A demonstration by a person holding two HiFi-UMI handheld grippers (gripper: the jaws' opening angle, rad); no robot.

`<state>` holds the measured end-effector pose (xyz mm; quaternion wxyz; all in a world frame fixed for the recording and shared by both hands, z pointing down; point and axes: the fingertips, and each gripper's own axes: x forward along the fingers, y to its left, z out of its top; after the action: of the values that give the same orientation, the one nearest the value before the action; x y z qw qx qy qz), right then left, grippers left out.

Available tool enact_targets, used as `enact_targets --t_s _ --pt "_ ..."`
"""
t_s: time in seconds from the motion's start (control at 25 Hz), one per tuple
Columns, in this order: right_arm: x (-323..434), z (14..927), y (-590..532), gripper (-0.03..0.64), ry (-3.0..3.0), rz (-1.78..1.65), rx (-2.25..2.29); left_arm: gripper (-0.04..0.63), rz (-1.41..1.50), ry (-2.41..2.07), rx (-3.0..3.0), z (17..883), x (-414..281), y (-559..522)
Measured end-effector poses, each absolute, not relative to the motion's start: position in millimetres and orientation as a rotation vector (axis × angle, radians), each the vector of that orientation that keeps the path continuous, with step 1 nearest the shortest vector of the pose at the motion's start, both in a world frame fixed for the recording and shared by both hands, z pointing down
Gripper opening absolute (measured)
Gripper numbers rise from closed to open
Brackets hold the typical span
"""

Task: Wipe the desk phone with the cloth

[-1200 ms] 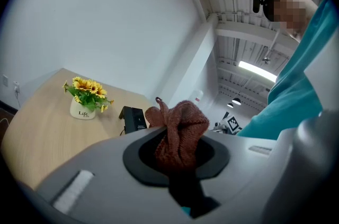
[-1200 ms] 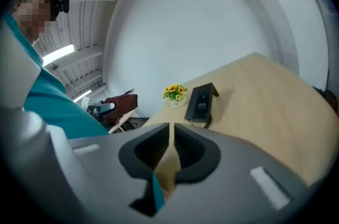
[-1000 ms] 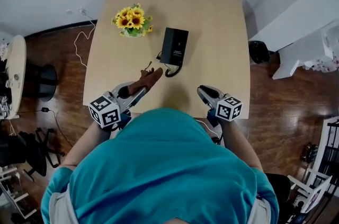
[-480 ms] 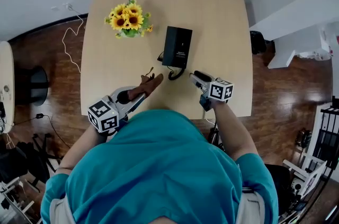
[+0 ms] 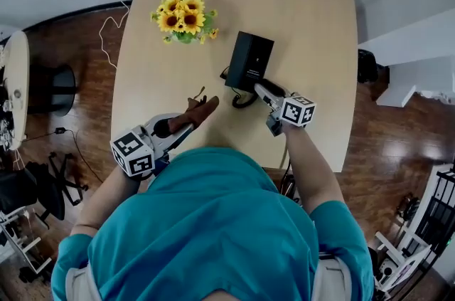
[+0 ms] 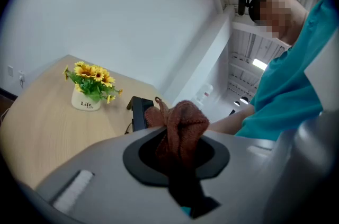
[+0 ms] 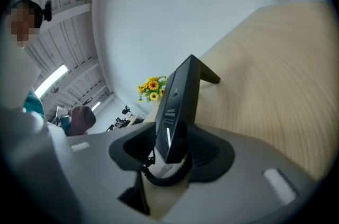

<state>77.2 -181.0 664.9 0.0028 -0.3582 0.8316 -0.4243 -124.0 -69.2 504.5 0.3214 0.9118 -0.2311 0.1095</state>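
Note:
The black desk phone (image 5: 249, 62) stands near the middle of the wooden table (image 5: 306, 22), its coiled cord (image 5: 242, 100) curling at its near end. My right gripper (image 5: 264, 88) is at the phone's near right corner. In the right gripper view the phone (image 7: 177, 101) rises between the jaws, which are opening and stand apart from it. My left gripper (image 5: 186, 120) hovers over the table's front left, shut on a bunched brown cloth (image 5: 197, 111), which sticks up between the jaws in the left gripper view (image 6: 180, 127).
A white pot of yellow sunflowers (image 5: 183, 17) stands on the table to the left of the phone. Wooden floor surrounds the table, with a cable (image 5: 106, 43) and dark furniture at the left. A white wall lies beyond the table's far edge.
My right gripper has travelled from the table's front edge forward and left to the phone's near end. The left gripper has stayed about where it was with the cloth.

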Motion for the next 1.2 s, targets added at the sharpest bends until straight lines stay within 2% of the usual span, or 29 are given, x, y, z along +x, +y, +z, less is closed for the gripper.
enact_targets --t_s 0.36,0.76,1.2 --pt "65.5 672.6 -205.0 0.224 2.744 -1.389 -1.111 0.072 0.305 -0.606 2.362 513.5 -109.2 -63.6" --pt "44.5 682.5 -223.4 0.265 2.828 -1.612 -0.934 0.072 0.304 -0.631 2.34 519.2 -130.9 -75.9" --pt "41.7 647.5 -224.5 0.16 2.504 -1.649 -0.76 0.072 0.29 -0.628 2.355 513.8 -131.3 -81.3"
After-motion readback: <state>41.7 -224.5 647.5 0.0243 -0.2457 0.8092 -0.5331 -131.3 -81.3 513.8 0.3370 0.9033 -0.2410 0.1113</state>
